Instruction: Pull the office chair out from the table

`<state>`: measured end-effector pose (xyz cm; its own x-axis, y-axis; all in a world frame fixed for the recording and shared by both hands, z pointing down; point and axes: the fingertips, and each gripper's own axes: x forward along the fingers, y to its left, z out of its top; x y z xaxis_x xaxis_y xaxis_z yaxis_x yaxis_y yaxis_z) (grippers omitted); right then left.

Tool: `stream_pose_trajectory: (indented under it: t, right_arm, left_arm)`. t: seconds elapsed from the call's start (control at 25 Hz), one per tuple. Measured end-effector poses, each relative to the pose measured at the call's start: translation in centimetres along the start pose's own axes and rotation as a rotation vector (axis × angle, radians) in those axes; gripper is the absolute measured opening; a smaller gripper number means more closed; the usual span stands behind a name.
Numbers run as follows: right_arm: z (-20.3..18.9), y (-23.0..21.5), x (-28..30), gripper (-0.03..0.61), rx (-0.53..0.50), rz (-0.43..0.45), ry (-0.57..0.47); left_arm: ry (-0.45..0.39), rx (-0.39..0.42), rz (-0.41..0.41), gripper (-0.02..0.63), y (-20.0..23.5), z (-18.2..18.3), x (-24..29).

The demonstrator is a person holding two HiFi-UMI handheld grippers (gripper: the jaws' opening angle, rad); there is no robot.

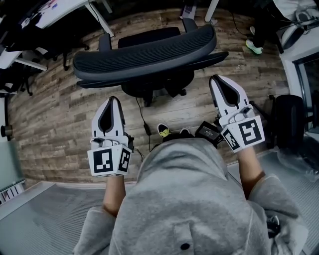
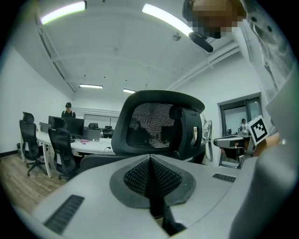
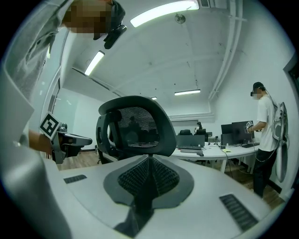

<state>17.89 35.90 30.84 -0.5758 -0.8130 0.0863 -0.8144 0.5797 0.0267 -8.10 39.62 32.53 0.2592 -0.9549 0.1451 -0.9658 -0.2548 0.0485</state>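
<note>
Beside the office chair point(image 1: 144, 55), wood floor point(image 1: 50, 119) reaches the desk point(image 1: 60, 10).

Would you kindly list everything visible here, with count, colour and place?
Office chair: one, black, centre, just ahead of both grippers.
Floor: one, brown wood planks, under the chair.
Cable: one, black, on the floor below the chair.
Desk: one, white, right of the chair in the right gripper view.
Bystander: one, white shirt, standing at that desk.
Sweatshirt: one, grey, on the person.
Left gripper: one, white and black, shut, empty.
Right gripper: one, white and black, shut, empty.
</note>
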Motion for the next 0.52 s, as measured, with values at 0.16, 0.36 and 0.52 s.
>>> stream_pose_trajectory:
  t: [0.16,0.36,0.52]
  right_arm:
    - [0.2,0.8,0.3,0.046,-0.032,0.01,0.003]
    - [0.4,1.2,0.9,0.046,-0.042,0.017,0.005]
    - [0.7,1.3,1.4,0.046,-0.032,0.02,-0.001]
  left_arm:
    - [-0.004,0.009,-0.002,0.012,0.4,0.2,-0.3]
    - [-0.005,0.015,-0.001,0.012,1.0,0.2,-0.2]
    - [0.003,0.019,-0.003,0.012,1.5,0.3,0.1]
